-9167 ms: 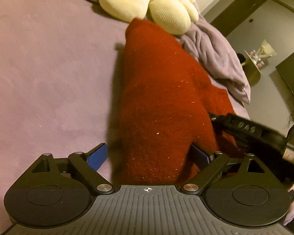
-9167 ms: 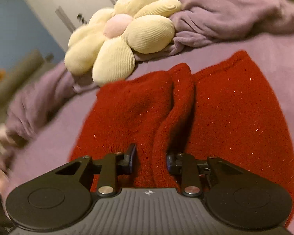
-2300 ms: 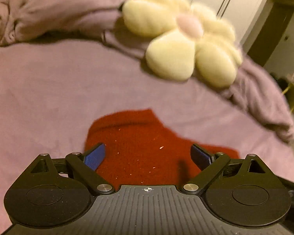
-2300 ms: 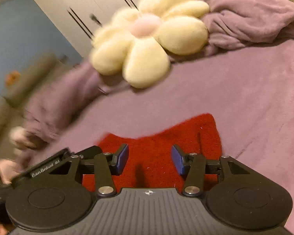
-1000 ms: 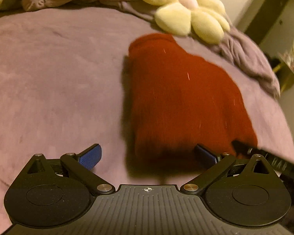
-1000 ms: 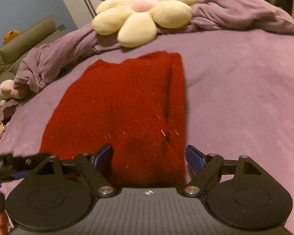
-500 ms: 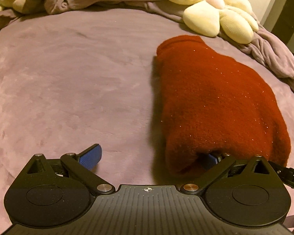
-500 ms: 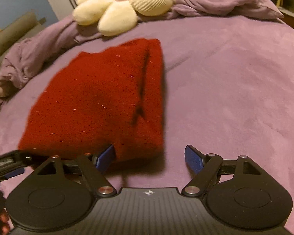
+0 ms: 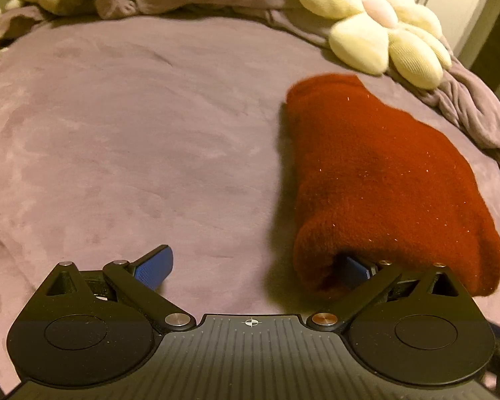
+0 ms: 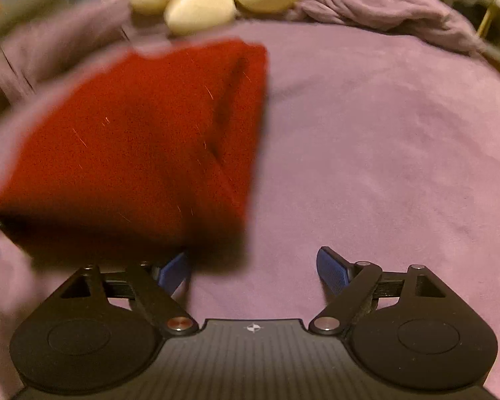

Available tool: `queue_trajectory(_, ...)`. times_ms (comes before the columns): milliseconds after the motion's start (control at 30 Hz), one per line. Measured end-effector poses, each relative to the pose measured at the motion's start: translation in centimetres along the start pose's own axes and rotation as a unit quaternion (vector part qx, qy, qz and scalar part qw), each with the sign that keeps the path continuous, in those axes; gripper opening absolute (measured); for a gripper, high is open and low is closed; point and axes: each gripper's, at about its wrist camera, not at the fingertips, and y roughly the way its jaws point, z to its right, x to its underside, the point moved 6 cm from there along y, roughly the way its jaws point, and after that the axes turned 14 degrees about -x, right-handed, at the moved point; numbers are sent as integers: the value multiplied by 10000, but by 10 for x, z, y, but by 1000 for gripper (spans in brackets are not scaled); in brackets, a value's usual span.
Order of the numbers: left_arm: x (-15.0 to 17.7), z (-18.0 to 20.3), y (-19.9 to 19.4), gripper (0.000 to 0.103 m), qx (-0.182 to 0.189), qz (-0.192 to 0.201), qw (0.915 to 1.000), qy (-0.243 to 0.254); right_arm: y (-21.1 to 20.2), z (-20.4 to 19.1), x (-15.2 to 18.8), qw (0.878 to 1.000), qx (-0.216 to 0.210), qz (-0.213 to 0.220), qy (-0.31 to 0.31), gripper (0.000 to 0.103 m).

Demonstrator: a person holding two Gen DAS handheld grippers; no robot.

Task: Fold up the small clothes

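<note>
Left tool point(image 9: 255, 268) gapes wide, its right fingertip tucked under the folded red sweater point(image 9: 380, 180) lying on the purple bed point(image 9: 123, 126). Right tool point(image 10: 253, 268) is wide too, sweater point(image 10: 143, 146) at its left finger.

both grippers, left gripper point(image 9: 255, 266) and right gripper point(image 10: 253, 268), hover low with fingers spread wide.

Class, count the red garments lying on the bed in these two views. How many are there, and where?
1. A folded red garment lies on the purple bed, just below the flower pillow. Nothing shows whether more pieces are folded inside it.
</note>
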Motion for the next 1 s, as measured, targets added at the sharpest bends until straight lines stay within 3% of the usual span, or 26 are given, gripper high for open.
queue_trajectory(100, 7, -12, -8, 103, -192, 63, 9998, -74, -15, -10, 19, 9997, -234, -108, -49, 84)
queue_trajectory(200, 14, -35, -15, 103, -910, 265, 9954, -147, -31, -22, 35, 9988, -443, -192, -89, 96)
queue_trajectory(233, 15, -42, -17, 103, -936, 241, 9952, -127, -35, -25, 40, 9983, -538, -238, -11, 99)
queue_trajectory(400, 33, -50, -34, 103, -365, -222, 9991, -15, -44, -39, 63, 9953, -639, -651, 332, 99)
queue_trajectory(467, 40, -45, -42, 103, -271, -289, 9992, 108, -51, -46, 67, 9956, -723, -547, 250, 99)
queue_trajectory(633, 48, -24, -66, 103, -5, -118, 9981, 608, -69, -61, 64, 9975, -424, -554, -52, 99)
queue_trajectory(733, 44, -12, -81, 103, 219, 51, 9966, 791, -80, -65, 53, 9978, -513, -401, -156, 99)
queue_trajectory(900, 33, 2, -101, 103, 202, 597, 9913, 1158, -92, -73, 30, 9984, -450, -293, -199, 99)
queue_trajectory(1000, 27, 10, -101, 103, 362, 405, 9884, 1415, -97, -69, 17, 9990, -331, -311, 33, 99)
